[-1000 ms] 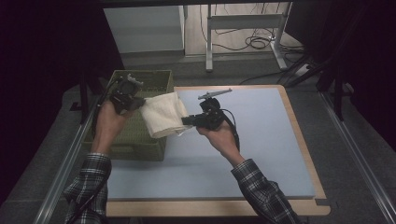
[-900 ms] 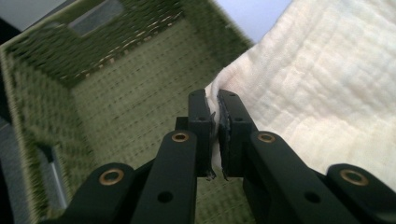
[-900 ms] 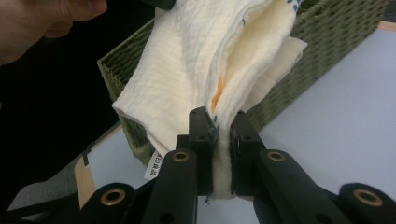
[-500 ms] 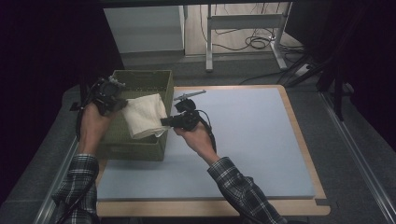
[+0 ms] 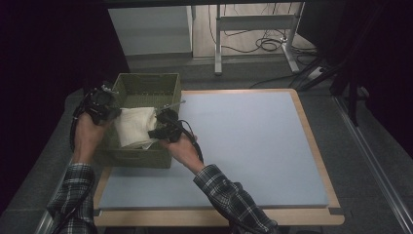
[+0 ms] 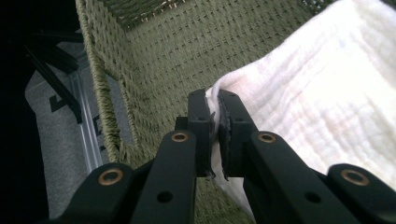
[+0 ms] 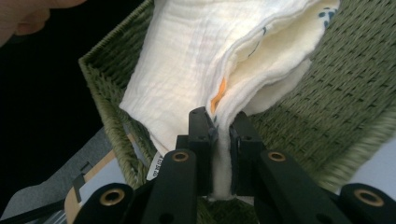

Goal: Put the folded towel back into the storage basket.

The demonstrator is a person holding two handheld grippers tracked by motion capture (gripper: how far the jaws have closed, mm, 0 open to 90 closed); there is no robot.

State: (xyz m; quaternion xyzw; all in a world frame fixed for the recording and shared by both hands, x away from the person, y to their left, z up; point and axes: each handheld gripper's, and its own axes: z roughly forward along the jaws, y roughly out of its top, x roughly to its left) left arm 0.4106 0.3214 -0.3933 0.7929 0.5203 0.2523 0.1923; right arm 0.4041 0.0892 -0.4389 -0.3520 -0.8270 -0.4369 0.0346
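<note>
I hold a folded cream cloth (image 5: 134,126) stretched between my two tongs, and it hangs over the open top of the green woven basket (image 5: 168,83) at the left edge of the tabletop (image 5: 253,141). My left gripper (image 5: 111,113) is clamped on the cloth's left end; in the left gripper view the jaws are pressed together on a thin white fold (image 6: 215,105), with the basket's inner wall (image 6: 154,56) just beyond. My right gripper (image 5: 157,127) is clamped on the opposite end; in the right gripper view the layered edge of the cloth (image 7: 224,154) runs down between the jaws, an orange mark showing on an inner layer.

What matters for the drop is that the cloth's long axis runs from one gripper to the other, across the basket's width, and its sagging middle lies below both tongs, inside the near part of the basket. So the cloth sits between and beneath my hands rather than off to one side. Neither hand is nearer; each has an end.

My left hand (image 5: 87,136) is outside the basket's left wall, gripper angled inward. My right hand (image 5: 178,146) reaches across from the tabletop side over the basket's right rim, forearm slanting toward the near edge. I judge the next move is straight down, then letting go.
</note>
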